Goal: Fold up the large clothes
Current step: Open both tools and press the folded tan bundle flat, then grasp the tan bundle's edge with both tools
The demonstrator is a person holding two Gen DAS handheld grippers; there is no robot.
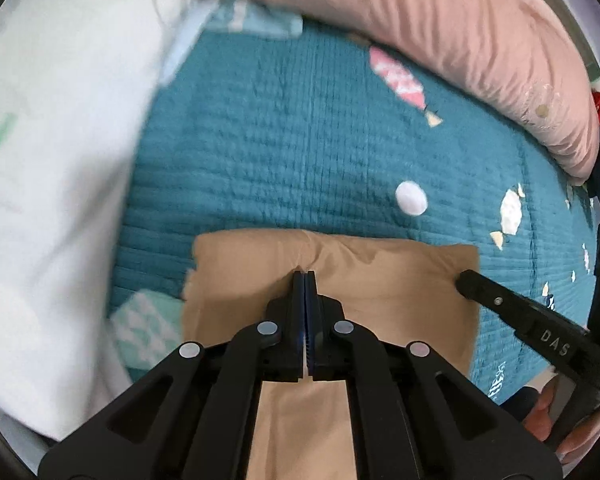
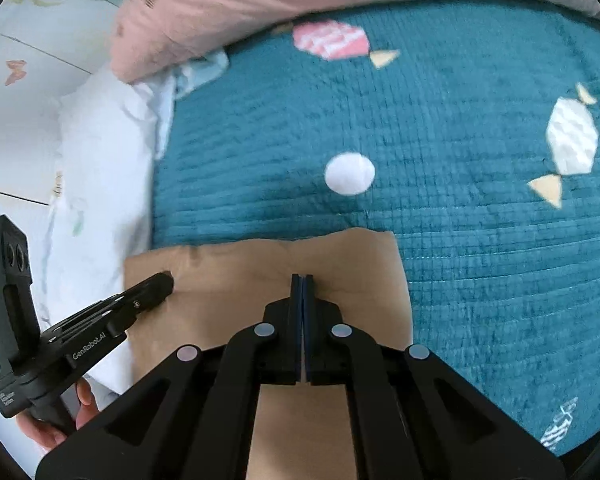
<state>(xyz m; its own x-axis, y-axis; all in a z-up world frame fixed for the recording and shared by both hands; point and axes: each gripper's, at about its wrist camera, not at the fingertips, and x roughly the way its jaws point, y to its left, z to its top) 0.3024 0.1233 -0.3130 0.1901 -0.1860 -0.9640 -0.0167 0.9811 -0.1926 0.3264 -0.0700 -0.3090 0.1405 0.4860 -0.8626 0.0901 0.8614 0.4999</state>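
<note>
Pinching nothing visible, the left gripper (image 1: 305,273) and right gripper (image 2: 302,276) both have their jaws pressed together above the tan garment (image 1: 380,280), which lies folded flat on the near part of the teal quilt (image 1: 300,140). Farther off, a pink pillow (image 1: 440,20) edges the quilt's far side and white bedding (image 1: 52,160) its left.

The right hand-held gripper (image 1: 462,280), seen from the left wrist view reaching in from the right, bears white raised letters "DAS" on its dark side plate; any letters past them are hidden.

The left hand-held gripper (image 2: 168,280), seen from the right wrist view coming in from the left, carries "GenRobot.AI" in white along its side bar. A small white label lower on its body is too blurred to read.
</note>
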